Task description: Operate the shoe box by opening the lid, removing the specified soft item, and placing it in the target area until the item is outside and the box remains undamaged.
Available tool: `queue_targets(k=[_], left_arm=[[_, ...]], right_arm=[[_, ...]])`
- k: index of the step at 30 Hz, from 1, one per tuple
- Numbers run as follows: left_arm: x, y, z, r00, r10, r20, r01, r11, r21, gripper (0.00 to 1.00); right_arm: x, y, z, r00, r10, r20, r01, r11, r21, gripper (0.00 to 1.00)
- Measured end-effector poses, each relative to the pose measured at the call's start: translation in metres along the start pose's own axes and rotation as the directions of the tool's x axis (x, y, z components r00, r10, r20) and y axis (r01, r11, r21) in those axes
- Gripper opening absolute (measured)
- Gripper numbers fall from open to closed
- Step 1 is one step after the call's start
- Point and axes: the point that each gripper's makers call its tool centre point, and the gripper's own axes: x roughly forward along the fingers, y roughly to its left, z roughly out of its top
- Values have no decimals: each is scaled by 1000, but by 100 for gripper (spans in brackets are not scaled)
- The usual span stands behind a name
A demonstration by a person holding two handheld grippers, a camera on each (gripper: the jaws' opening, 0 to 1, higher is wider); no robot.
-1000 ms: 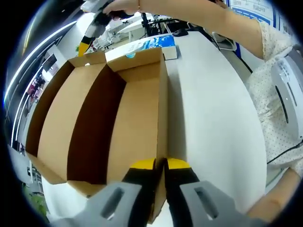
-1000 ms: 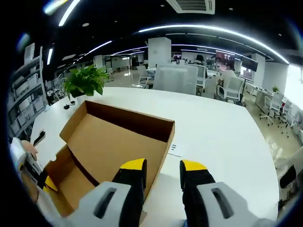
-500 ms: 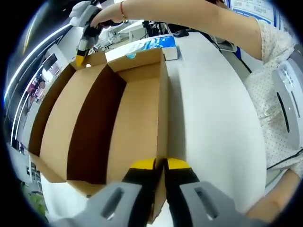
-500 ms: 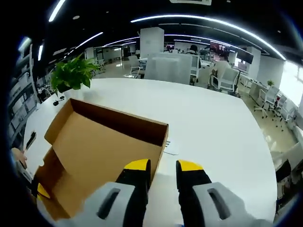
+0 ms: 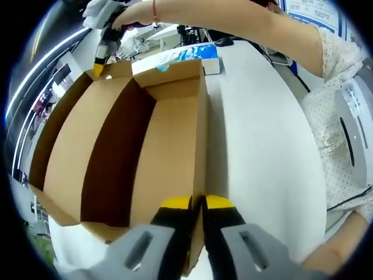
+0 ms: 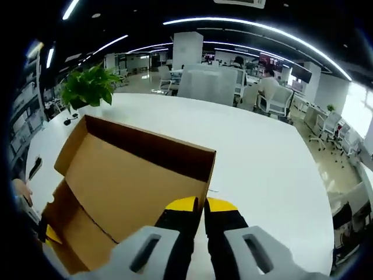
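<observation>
The cardboard shoe box (image 5: 145, 146) lies open on the white tabletop (image 5: 262, 146); its deep interior falls into shadow, so whether anything soft lies inside cannot be made out; its near corner is cut off behind the left gripper (image 5: 196, 204), whose yellow-tipped fingers pinch the box's right wall edge. In the left gripper view the right gripper (image 5: 100, 64) meets the far corner flap, held by a person's hand (image 5: 125, 11); a blue-and-white packet (image 5: 186, 53) lies beyond. The right gripper view shows the box (image 6: 128, 175) from the other end, fingers pressed on its wall edge at the right gripper (image 6: 201, 205); a potted plant (image 6: 87, 87) stands beyond.
</observation>
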Motion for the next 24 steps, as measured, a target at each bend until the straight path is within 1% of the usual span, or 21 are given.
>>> queue_targets(k=[5,11,16,18,20,22,24], left_arm=[[1,0,0,1000,-7,-1,7,1000,-6,6],[3,2,1,1000,-16,2,16,999,-28,6],[6,2,0,1000,-26,-1,26,999,-35,6],[6,3,0,1000,-23,-3,23,999,-34,6],[6,3,0,1000,-20,-6,20,999,-37,7],[5,5,0,1000,-7,-11,6,1000,-29,8],[5,6,-2,999,8,-31,-9,999,-39,11]], right_arm=[[-24,2,3,998,0,67,1,1000,-18,3],[-47,6,7,990,4,139,3,999,-51,3],[-74,13,3,975,9,220,14,995,-102,3],[-85,16,2,962,12,271,21,993,-116,3],[-92,18,-1,953,4,304,36,991,-126,3],[-96,19,-6,947,3,320,39,991,-125,3],[-97,17,-8,943,-2,333,45,992,-120,3]])
